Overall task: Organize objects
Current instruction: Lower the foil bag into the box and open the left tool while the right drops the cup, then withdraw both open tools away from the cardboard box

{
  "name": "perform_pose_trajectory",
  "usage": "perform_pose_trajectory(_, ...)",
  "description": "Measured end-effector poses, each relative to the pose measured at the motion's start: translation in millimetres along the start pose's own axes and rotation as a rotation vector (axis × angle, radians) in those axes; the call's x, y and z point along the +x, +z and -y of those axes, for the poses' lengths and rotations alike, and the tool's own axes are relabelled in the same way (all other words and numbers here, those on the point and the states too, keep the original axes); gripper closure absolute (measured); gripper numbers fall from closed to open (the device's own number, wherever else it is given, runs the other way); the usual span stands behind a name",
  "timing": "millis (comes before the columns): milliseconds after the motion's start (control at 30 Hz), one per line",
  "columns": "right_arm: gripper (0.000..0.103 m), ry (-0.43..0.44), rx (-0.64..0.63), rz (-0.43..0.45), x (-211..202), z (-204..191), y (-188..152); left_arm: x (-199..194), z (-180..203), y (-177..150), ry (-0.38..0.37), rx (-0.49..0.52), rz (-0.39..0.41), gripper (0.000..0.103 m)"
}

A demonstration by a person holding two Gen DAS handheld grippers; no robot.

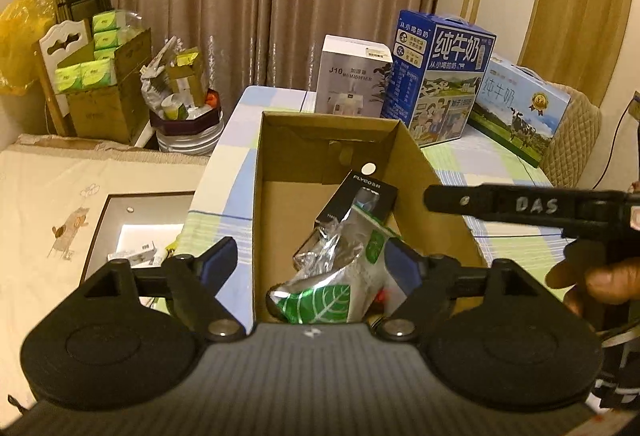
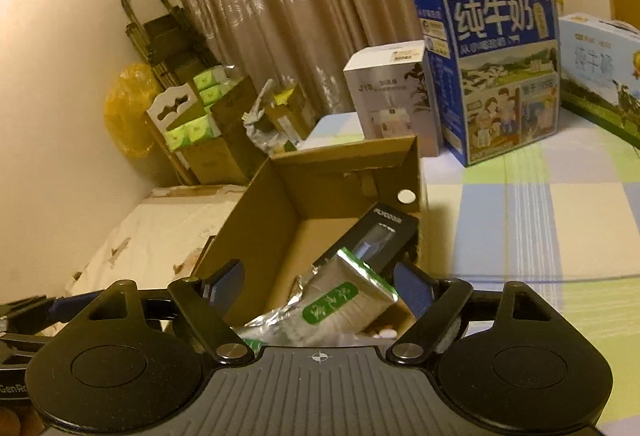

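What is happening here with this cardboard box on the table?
A person is tidying things into an open cardboard box on a checked tablecloth, with a gripper in each hand. A silver and green foil pouch and a black product box already lie inside. The left gripper and the right gripper both hang open over the box and grip nothing. Two milk cartons and a white humidifier box stand behind.
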State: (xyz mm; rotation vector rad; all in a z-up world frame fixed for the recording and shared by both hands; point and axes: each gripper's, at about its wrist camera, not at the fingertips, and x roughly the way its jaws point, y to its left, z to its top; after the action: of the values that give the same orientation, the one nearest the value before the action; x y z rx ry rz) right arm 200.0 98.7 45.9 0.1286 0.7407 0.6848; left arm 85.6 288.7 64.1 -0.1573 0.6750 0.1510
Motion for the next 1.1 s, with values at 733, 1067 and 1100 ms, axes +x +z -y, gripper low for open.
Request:
perform_pose_trajectory(733,0.023,-0.117,-0.083,-0.086,-136.5,-27.7,-101.0,-110.1,27.5,-74.0,0.080,-0.057,-0.018,0.001)
perform_pose_trajectory(1067,0.024,-0.114,-0.070,-0.093,-153.5,-31.0,-120.4,-131.5,43.8,-92.4,0.095,-0.046,-0.021,0.001)
perform_pose_trajectory(1100,0.024,-0.113,-0.070,-0.097,-152.5,-31.0,-121.4,-131.2,45.3,-92.9,0.095,-0.041,-0.024,0.001)
